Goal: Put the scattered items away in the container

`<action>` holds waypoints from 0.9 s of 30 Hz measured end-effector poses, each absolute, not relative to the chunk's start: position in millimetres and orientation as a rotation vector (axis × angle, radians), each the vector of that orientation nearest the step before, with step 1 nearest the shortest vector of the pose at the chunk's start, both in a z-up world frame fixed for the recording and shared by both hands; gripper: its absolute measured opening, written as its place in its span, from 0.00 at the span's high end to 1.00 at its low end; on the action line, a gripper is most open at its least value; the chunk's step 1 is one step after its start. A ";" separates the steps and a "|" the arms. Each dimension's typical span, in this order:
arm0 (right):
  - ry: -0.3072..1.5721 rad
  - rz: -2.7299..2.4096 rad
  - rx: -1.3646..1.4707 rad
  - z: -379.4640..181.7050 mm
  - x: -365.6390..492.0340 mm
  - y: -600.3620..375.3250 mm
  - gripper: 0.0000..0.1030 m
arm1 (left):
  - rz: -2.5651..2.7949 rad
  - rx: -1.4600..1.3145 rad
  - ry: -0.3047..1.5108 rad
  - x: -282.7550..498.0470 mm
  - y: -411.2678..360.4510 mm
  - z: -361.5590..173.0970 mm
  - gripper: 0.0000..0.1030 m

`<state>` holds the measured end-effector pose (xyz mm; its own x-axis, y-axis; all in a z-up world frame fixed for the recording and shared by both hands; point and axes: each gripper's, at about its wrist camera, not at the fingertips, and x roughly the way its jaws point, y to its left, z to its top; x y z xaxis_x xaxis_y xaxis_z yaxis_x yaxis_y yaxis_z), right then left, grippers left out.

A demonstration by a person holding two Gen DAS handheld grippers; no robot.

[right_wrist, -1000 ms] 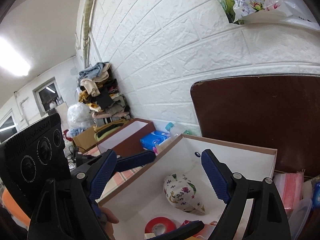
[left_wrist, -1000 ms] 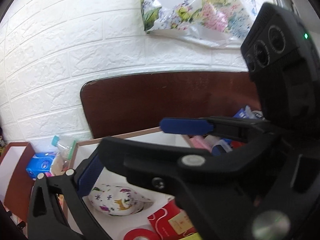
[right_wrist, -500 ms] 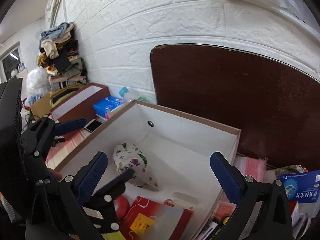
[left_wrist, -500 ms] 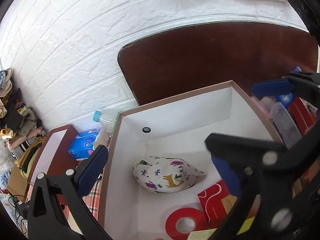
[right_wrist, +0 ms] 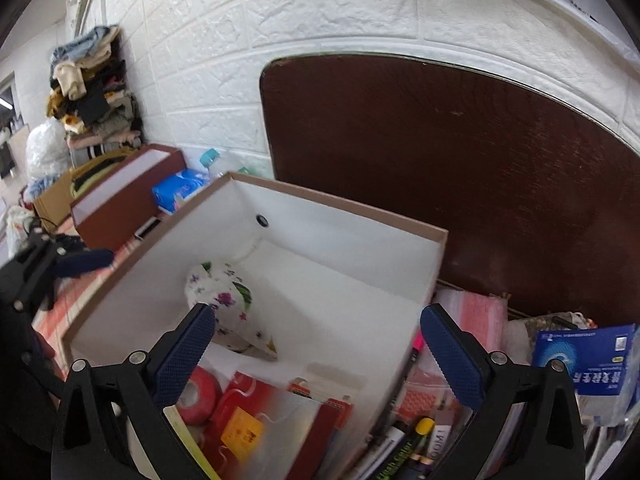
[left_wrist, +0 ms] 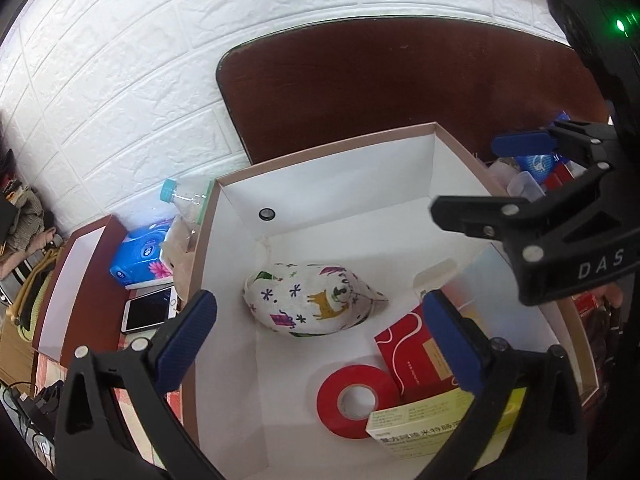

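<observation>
Between the blue pads of the left gripper [left_wrist: 320, 340], which stand spread wide with nothing pinched, lies the inside of a white box [left_wrist: 332, 168] with a brown rim. On its floor sit a printed fabric pouch [left_wrist: 312, 304], a roll of red tape [left_wrist: 354, 400], a red carton [left_wrist: 404, 356] and a pale yellow medicine box [left_wrist: 420, 424] leaning over the tape's edge. The right gripper [right_wrist: 320, 344] is also spread to its widest, its jaws having just been opening, and nothing is held between them; it hangs over the box's right wall, with the pouch just past its left pad. Right of that wall, outside the box, scattered items remain: a pink packet [right_wrist: 476, 316], markers and pens [right_wrist: 416, 440] lying along the wall, and a blue medicine box [right_wrist: 584, 360] further right. Left of the box lie a phone [left_wrist: 150, 310], a blue tissue pack [left_wrist: 140, 256] and a plastic bottle [left_wrist: 180, 204] with a teal cap. Behind everything, a dark brown board [right_wrist: 460, 168] leans against the white brick-patterned wall [right_wrist: 224, 60], and folded clothes [right_wrist: 92, 88] are piled at far left.
</observation>
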<state>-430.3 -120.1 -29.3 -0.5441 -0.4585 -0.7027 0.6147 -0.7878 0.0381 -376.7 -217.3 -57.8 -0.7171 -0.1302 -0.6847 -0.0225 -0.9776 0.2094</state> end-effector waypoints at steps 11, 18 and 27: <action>0.384 -2.338 0.918 -22.2 -418.0 -120.3 0.00 | -2.848 1.115 -0.327 -376.4 -221.4 -56.0 0.00; 0.419 -2.312 0.889 -21.6 -411.4 -129.7 0.00 | -2.830 1.117 -0.322 -374.5 -225.5 -56.9 0.00; 0.411 -2.327 0.890 -22.0 -412.7 -129.8 0.00 | -2.838 1.109 -0.340 -373.4 -222.4 -56.7 0.00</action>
